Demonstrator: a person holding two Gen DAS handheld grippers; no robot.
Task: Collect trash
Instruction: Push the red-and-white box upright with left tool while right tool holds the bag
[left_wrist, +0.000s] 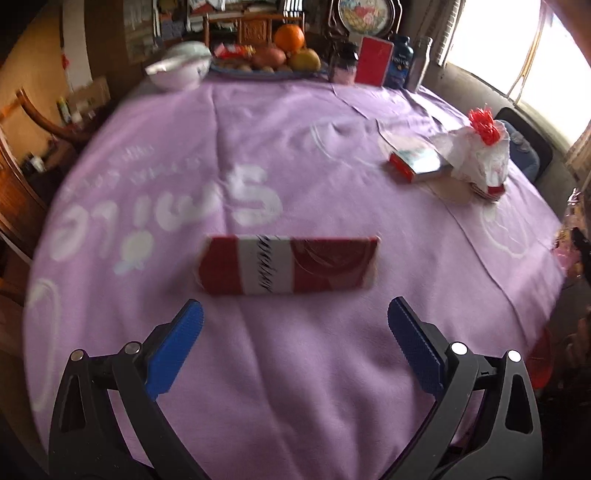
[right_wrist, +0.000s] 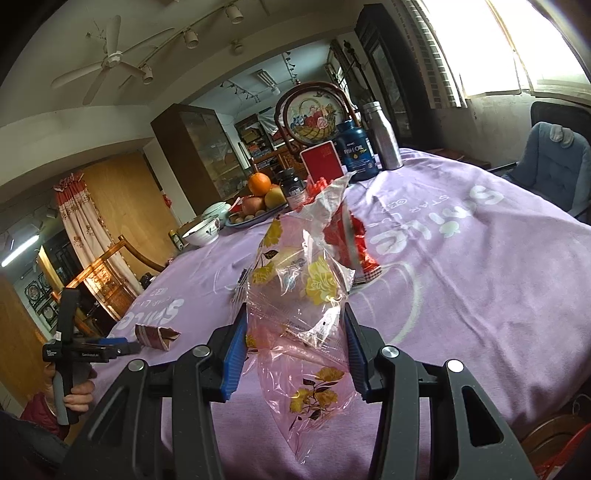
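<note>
A flat red-and-white wrapper (left_wrist: 288, 265) lies on the purple tablecloth (left_wrist: 295, 369), just ahead of my left gripper (left_wrist: 295, 314), which is open and empty. The wrapper (right_wrist: 157, 335) and the left gripper (right_wrist: 122, 347) also show in the right wrist view, at the left. My right gripper (right_wrist: 295, 325) is shut on a clear plastic bag with yellow flowers (right_wrist: 295, 288); the bag bulges up between the blue pads (right_wrist: 234, 354) and hangs below them. A crumpled bag with red shreds (left_wrist: 480, 151) and a small red-edged box (left_wrist: 419, 164) lie at the right.
At the table's far edge stand a fruit plate (left_wrist: 273, 59), a white bowl (left_wrist: 181, 68), a red box (left_wrist: 373, 61), a fish oil bottle (right_wrist: 356, 147) and a steel bottle (right_wrist: 384, 136). A blue chair (right_wrist: 554, 166) is at the right, a wooden chair (left_wrist: 40, 118) at the left.
</note>
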